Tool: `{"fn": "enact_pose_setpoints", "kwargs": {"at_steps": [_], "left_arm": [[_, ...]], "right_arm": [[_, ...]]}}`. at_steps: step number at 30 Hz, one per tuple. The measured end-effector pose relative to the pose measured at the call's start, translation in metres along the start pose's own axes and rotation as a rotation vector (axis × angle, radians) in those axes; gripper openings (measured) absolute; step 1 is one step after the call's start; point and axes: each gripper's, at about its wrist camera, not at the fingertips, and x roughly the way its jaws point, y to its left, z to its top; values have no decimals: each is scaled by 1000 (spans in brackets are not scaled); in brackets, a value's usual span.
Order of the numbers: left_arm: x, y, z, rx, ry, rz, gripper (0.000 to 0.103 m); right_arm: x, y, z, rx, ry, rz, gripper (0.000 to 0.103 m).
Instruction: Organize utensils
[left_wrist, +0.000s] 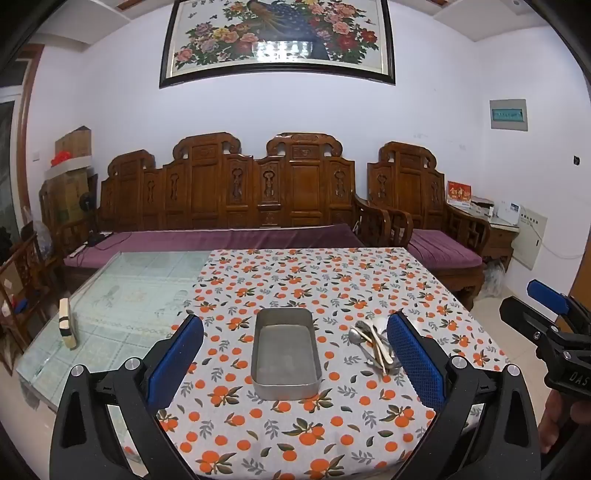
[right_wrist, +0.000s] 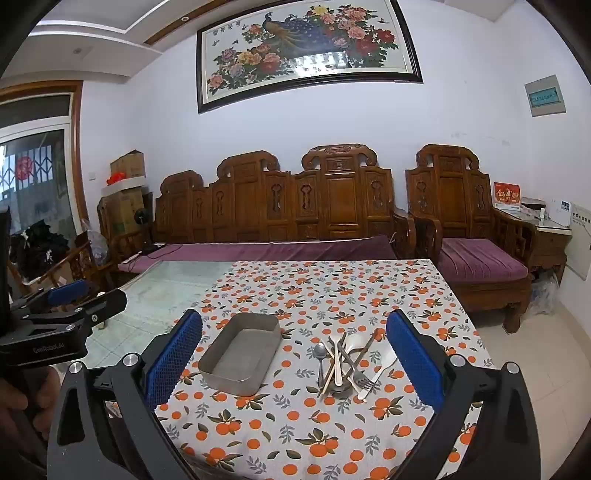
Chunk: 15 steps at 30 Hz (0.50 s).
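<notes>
Holding both the left gripper (left_wrist: 295, 363) and right gripper (right_wrist: 294, 363) spread wide and empty, we see the utensil pile (right_wrist: 345, 363) at the right gripper's twelve o'clock, handles mostly running near to far. Its tray (right_wrist: 242, 350) lies at eleven o'clock, so we judge the right hand nearer.

Glass table (left_wrist: 122, 280) – orange-print cloth (left_wrist: 295, 424), metal tray (left_wrist: 285, 354), utensil pile (right_wrist: 343, 363).

Utensil pile (right_wrist: 343, 363) beside tray (right_wrist: 240, 350)
</notes>
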Motion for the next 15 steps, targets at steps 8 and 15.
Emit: {"fn": "enact_pose_setpoints", "kwargs": {"at_steps": [8,15], "left_arm": [[1,-5,1,3,-2,2,97],[-5,-6,11,0,-13,-2,97]], "right_arm": [[0,1,0,-3,1,-3,100],[-1,0,1,-2,2,-1,100]]}}
